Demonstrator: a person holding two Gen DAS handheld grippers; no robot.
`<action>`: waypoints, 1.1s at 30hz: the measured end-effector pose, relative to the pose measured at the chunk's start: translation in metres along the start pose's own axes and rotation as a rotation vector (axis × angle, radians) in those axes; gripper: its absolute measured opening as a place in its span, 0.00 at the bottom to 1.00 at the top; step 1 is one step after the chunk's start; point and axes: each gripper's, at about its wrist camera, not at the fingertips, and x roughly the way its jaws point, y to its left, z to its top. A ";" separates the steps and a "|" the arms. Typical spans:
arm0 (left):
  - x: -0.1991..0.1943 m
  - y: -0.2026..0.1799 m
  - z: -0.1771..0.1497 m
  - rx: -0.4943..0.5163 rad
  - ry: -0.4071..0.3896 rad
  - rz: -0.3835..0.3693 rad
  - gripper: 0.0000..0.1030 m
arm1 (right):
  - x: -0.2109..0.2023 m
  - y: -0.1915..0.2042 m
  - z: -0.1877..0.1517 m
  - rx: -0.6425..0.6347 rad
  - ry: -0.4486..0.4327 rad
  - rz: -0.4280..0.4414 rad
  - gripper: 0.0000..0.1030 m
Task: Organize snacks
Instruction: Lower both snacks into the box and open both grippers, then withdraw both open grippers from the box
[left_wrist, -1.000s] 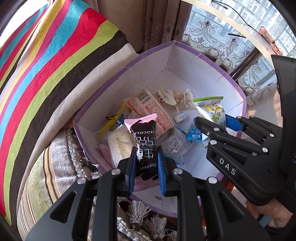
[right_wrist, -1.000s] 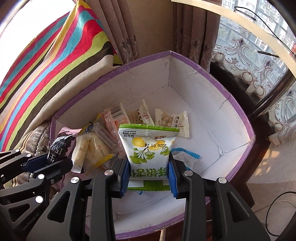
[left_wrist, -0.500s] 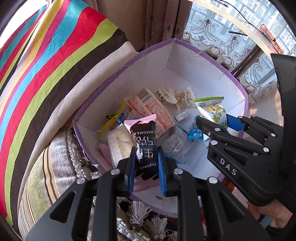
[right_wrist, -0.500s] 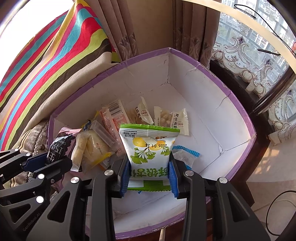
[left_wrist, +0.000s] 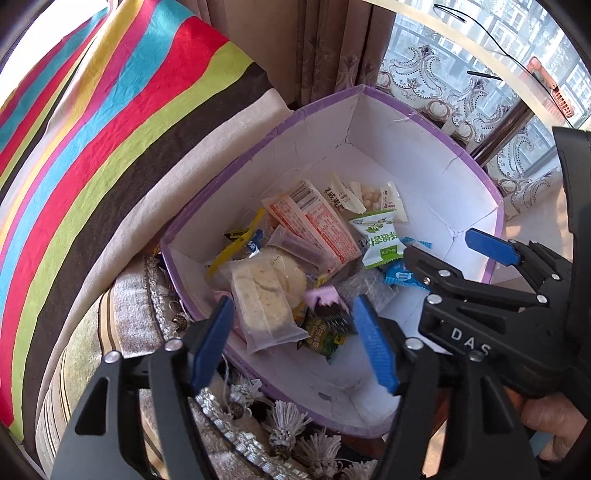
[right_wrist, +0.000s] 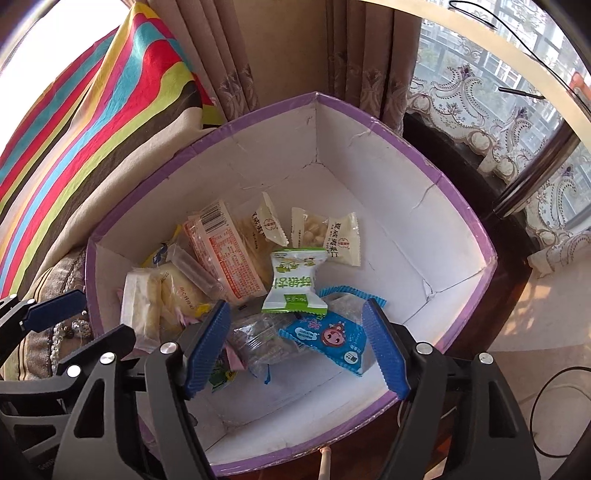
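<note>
Left gripper (left_wrist: 295, 339): fingers (left_wrist: 210, 339) opening, pads touching nothing; a pink-and-dark chocolate packet (left_wrist: 327, 308) lies loose below the gap, partly hidden.

Right gripper (right_wrist: 299, 347): fingers (right_wrist: 207, 343) opening likewise, nothing held; the green-and-white snack pouch (right_wrist: 295, 280) rests on the heap beyond the tips, a blue cartoon sachet (right_wrist: 325, 338) beneath the gap.

Container: purple-edged white box (right_wrist: 388, 192), holding all visible snacks: orange barcode pack (right_wrist: 225, 254), cracker bag (left_wrist: 262, 299), white nut packets (right_wrist: 325, 236) (about a dozen, the count uncertain where wrappers overlap).

Surroundings: striped cushion (left_wrist: 92, 129), curtains (right_wrist: 354, 48).

Progress: both packets appear delivered; items are gathered, unsorted. Whether snacks remain outside the box cannot be told.
</note>
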 end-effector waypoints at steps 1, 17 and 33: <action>-0.003 0.001 -0.001 -0.003 -0.011 0.001 0.78 | -0.003 -0.001 -0.002 0.004 -0.003 0.002 0.77; -0.058 0.035 -0.068 -0.088 -0.116 0.033 0.92 | -0.048 0.039 -0.044 -0.059 -0.029 0.052 0.79; -0.054 0.034 -0.070 -0.071 -0.119 0.025 0.98 | -0.061 0.038 -0.051 -0.048 -0.046 0.013 0.79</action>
